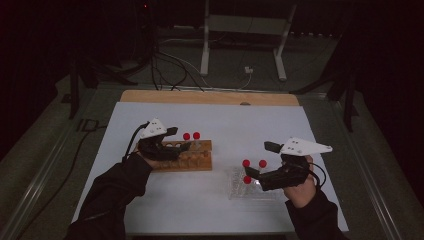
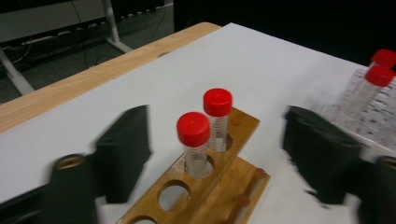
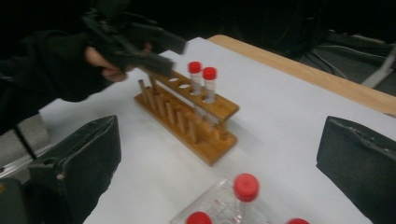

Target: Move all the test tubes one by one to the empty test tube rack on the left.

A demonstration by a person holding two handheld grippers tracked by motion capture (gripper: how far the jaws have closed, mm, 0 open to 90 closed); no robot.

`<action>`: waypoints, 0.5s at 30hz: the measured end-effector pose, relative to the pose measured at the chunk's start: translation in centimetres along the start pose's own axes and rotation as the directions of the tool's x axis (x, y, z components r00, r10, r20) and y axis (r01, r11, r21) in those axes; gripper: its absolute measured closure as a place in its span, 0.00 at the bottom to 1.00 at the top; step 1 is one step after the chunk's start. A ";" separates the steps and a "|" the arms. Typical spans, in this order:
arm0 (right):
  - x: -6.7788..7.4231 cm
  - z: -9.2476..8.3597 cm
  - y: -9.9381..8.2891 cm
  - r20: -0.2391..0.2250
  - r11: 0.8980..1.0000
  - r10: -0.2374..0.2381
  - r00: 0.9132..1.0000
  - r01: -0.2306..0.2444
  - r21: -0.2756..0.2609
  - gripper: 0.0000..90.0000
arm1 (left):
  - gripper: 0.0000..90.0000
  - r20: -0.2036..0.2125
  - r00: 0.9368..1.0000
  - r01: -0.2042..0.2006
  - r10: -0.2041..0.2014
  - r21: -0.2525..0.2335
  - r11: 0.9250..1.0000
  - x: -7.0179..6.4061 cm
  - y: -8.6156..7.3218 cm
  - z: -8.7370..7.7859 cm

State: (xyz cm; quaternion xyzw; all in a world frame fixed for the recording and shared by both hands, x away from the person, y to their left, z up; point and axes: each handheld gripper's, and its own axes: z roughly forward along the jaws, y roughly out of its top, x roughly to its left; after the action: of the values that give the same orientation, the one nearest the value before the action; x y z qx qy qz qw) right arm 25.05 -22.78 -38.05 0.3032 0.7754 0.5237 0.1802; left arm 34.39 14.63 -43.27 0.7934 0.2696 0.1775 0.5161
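Two red-capped tubes [image 2: 205,135] in wooden rack [image 2: 233,186] | left tool [image 2: 219,154] wide, astride nearer tube, untouched

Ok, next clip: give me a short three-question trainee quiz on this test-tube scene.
1. How many red-capped tubes stand in the wooden rack?
2. True or false: the left gripper is clamped on a tube.
3. Where do the other red-capped tubes stand? A) in the clear plastic rack B) lying flat on the white sheet C) in the person's hand

Key
1. Two, side by side at one end of the rack: nearer tube, farther tube.
2. False: its jaws stand wide apart on either side of the tubes, touching neither.
3. A. Three red caps show there, just in front of the right gripper, whose jaws are open.
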 end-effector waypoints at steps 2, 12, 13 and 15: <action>-0.3 -0.2 -0.1 0.004 1.000 0.012 1.000 -0.012 -0.002 0.00 | 0.14 0.016 1.000 0.002 -0.002 0.003 1.000 -0.3 0.0 -0.5; -1.9 -0.7 -1.9 0.075 0.999 0.028 0.997 -0.030 0.029 0.00 | 0.02 0.077 0.997 0.006 -0.005 -0.017 1.000 -1.9 -1.1 -2.7; -2.1 -0.6 -2.1 0.087 0.999 0.032 0.996 -0.035 0.036 0.00 | 0.02 0.079 0.997 0.004 -0.003 -0.019 1.000 -2.1 -1.2 -2.9; -2.5 -0.6 -2.6 0.092 0.998 0.040 0.995 -0.045 0.047 0.00 | 0.02 0.090 0.996 0.000 0.002 -0.019 1.000 -2.4 -1.5 -3.2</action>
State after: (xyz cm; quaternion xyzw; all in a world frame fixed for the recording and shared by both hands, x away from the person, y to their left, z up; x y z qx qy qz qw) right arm 25.80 -25.52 -40.34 0.3476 0.7723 0.4941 0.1967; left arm 30.36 15.93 -43.34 0.7959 0.2442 0.1443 0.5349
